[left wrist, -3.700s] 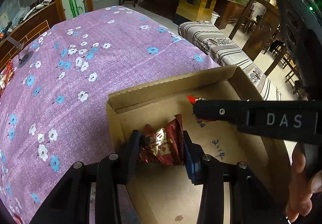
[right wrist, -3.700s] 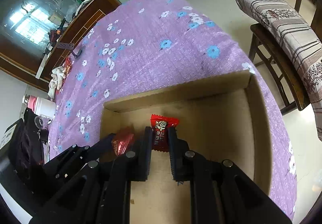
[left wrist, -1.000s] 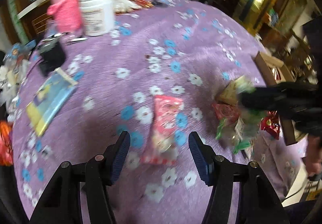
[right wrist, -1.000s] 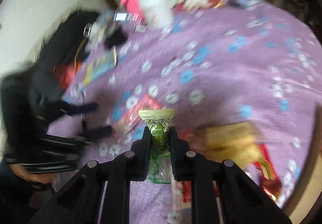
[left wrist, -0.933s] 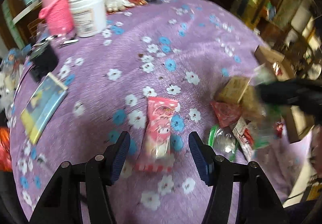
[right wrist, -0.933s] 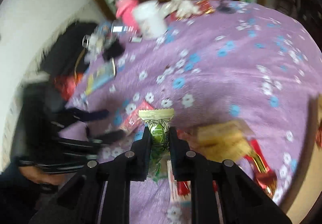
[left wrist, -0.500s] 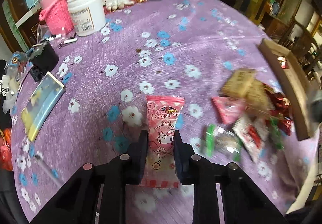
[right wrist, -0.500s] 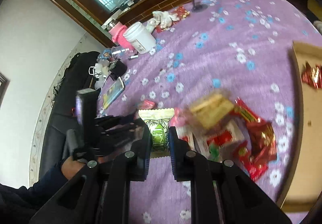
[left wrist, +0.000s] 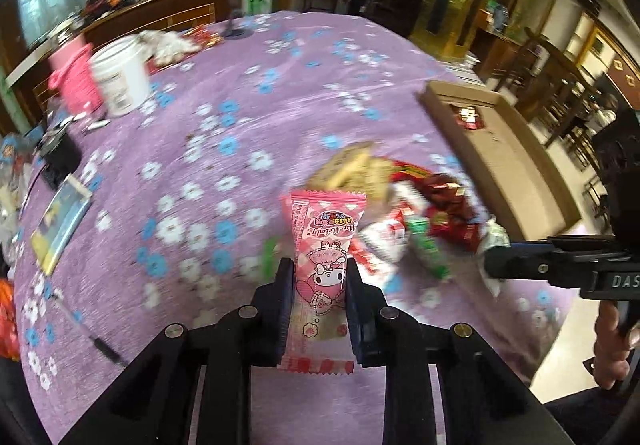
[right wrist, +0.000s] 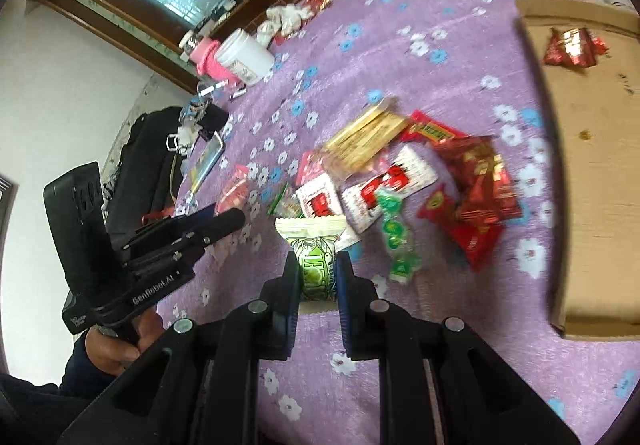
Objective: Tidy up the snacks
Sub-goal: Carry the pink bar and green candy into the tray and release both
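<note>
Risk lies in the thin wrappers: the left gripper pinches a pink candy packet and the right gripper pinches a green snack packet, both above the tabletop. Either packet may slip before reaching the cardboard box, which sits beyond the snack pile.
</note>
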A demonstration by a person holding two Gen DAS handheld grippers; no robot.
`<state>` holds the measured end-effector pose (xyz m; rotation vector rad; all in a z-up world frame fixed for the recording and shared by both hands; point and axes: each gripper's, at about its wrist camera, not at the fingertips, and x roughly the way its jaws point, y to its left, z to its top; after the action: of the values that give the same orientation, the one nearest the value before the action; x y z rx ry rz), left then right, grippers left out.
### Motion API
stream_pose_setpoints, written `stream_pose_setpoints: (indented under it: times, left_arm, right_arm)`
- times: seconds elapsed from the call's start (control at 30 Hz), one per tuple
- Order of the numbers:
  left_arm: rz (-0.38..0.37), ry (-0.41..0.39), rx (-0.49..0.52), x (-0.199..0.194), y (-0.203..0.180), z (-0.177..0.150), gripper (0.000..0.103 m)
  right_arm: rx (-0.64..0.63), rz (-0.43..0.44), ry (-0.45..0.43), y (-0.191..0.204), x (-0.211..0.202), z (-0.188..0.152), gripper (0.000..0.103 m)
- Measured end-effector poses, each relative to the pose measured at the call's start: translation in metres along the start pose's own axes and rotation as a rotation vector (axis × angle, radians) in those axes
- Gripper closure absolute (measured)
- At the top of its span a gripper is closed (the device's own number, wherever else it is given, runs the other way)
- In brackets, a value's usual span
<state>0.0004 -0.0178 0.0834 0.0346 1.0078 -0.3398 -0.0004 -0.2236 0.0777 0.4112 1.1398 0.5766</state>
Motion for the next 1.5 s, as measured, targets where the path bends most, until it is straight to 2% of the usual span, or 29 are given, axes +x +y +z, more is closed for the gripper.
stream_pose_setpoints:
  times: [0.27,0.67,0.9,1.2,1.4,1.5]
  left_arm:
    - [-0.086,-0.004,0.111,0.005,-0.067,0.021,0.079]
    - [-0.179,0.013,0.278,0.023,-0.165,0.054,0.079]
    - [-0.206,0.019,0.3,0.034,-0.195,0.064,0.079]
    - [-0.214,0.033,0.266,0.053,-0.21,0.077,0.079]
    - [-0.195,0.041,0.243,0.075,-0.216,0.094,0.079]
    - [-0.183,0.056,0.233,0.092,-0.221,0.103,0.079]
  right_arm:
    - [0.059,-0.028,-0.069,-0.03,-0.043,-0.009,0.087]
    - [0.213,-0.07,-0.201,-0.103,-0.116,-0.026,0.087]
    - [0.241,-0.095,-0.215,-0.127,-0.134,-0.024,0.087]
    - [0.254,-0.119,-0.202,-0.151,-0.142,-0.01,0.087]
    - [0.246,-0.153,-0.181,-0.165,-0.14,0.015,0.087]
    - [0.224,-0.186,-0.174,-0.172,-0.136,0.04,0.087]
